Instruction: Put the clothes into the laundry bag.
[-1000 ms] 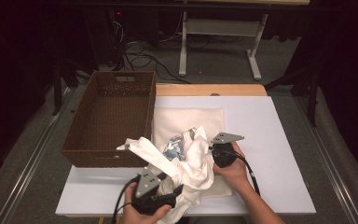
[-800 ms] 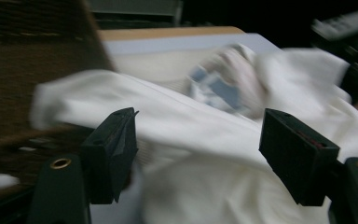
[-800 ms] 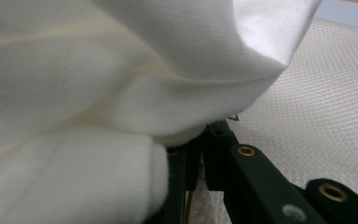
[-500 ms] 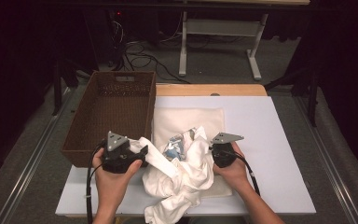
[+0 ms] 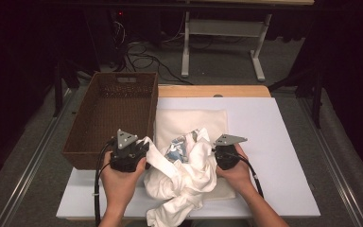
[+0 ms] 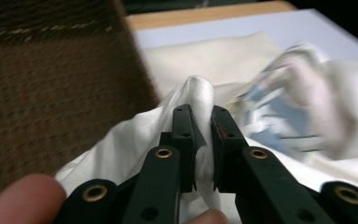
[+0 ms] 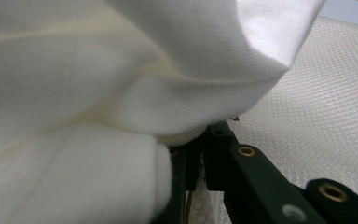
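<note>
Lying crumpled on the near middle of the counter (image 5: 283, 137), the white shirt (image 5: 184, 182) sits partly on a cream mat (image 5: 189, 120), with a blue-and-white printed patch (image 5: 177, 149) showing among its folds and one end hanging over the near edge. The left tool (image 5: 139, 150) has just been closing — its jaws now pinch a raised fold of the shirt, and the left gripper view shows that white cloth (image 6: 200, 95) squeezed between the two black pads, right beside the brown wicker basket (image 5: 108, 113). That basket stands on the left part of the counter, touching or just beside the mat. The right tool (image 5: 220, 153) is clamped on the shirt's other side; in the right gripper view its jaws (image 7: 200, 154) meet under a bulge of white fabric, with the textured mat just behind. Both hands grip their tools from the near edge — the shirt bunched between them.
</note>
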